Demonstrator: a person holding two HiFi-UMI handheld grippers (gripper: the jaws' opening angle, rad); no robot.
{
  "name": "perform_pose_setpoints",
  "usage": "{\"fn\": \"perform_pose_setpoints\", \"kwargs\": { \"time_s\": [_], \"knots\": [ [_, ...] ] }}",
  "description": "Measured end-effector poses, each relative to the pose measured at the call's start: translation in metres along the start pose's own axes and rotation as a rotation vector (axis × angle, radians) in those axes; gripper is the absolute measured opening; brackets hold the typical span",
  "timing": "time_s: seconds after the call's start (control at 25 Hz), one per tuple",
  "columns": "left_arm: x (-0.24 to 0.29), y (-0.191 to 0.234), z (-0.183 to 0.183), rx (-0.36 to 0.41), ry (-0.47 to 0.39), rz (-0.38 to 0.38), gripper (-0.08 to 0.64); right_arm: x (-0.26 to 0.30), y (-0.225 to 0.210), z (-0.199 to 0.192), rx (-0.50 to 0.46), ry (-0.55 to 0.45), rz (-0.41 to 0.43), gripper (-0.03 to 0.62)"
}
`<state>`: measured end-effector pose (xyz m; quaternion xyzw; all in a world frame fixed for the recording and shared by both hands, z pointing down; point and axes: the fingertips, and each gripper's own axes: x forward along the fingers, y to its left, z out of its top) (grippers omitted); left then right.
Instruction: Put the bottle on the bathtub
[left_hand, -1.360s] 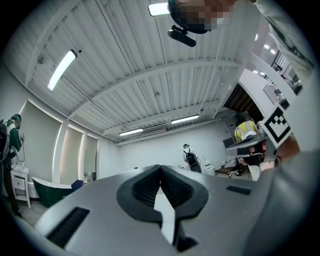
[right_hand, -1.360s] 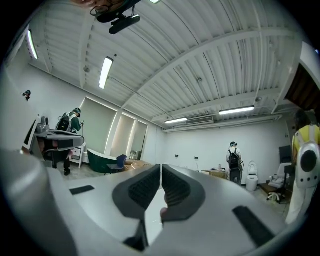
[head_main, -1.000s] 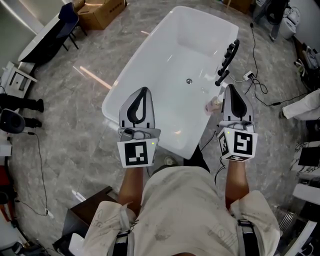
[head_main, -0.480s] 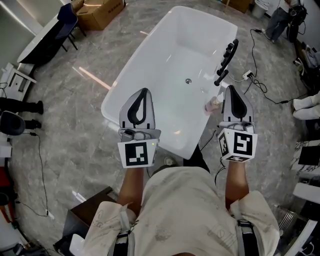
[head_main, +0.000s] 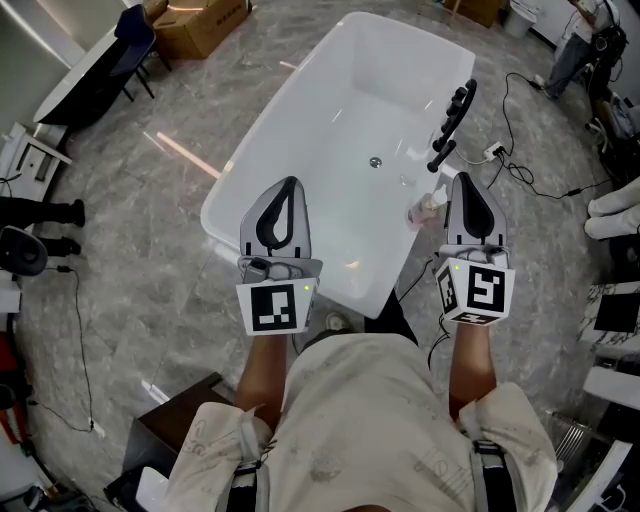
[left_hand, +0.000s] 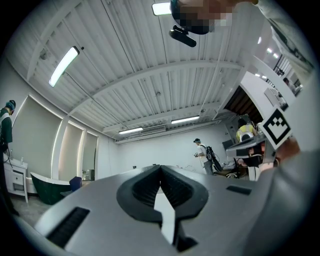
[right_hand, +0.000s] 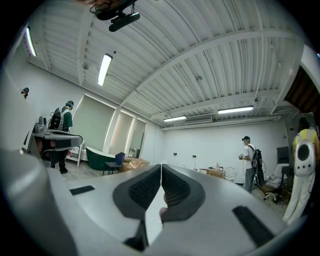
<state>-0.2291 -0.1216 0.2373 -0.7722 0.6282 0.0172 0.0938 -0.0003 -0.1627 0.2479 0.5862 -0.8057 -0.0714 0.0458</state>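
A white bathtub (head_main: 300, 110) lies on the marble floor ahead of me. A small pale pink bottle (head_main: 424, 208) stands at the tub's right rim, close to the black faucet (head_main: 452, 122). My right gripper (head_main: 462, 176) hovers just to the right of the bottle, apart from it, its jaws shut on nothing (right_hand: 161, 166). Over the tub's near end my left gripper (head_main: 289, 181) is held level. Its jaw tips meet with nothing between them (left_hand: 160, 167).
Cables (head_main: 520, 175) run over the floor right of the tub. A cardboard box (head_main: 200, 25) sits at the far left, a dark box (head_main: 175, 430) by my left leg. A person (head_main: 590, 40) stands at the top right.
The person at the top right has shifted a little. Both grippers and the bottle have stayed where they were.
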Motion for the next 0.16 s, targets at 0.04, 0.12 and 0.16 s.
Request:
{"fn": "perform_pose_setpoints", "kwargs": {
  "time_s": [0.04, 0.12, 0.16],
  "knots": [
    [0.0002, 0.0002, 0.0001, 0.000, 0.000, 0.000, 0.003, 0.0003, 0.0001, 0.0004, -0.001, 0.000, 0.000, -0.006],
    [0.0002, 0.0004, 0.0002, -0.002, 0.000, 0.001, 0.003, 0.0006, 0.0005, 0.0012, -0.002, -0.001, 0.001, -0.006],
    [0.0001, 0.0004, 0.0002, -0.004, 0.000, 0.002, 0.003, 0.0006, 0.0007, 0.0016, -0.003, -0.001, 0.002, -0.006]
  ]
}}
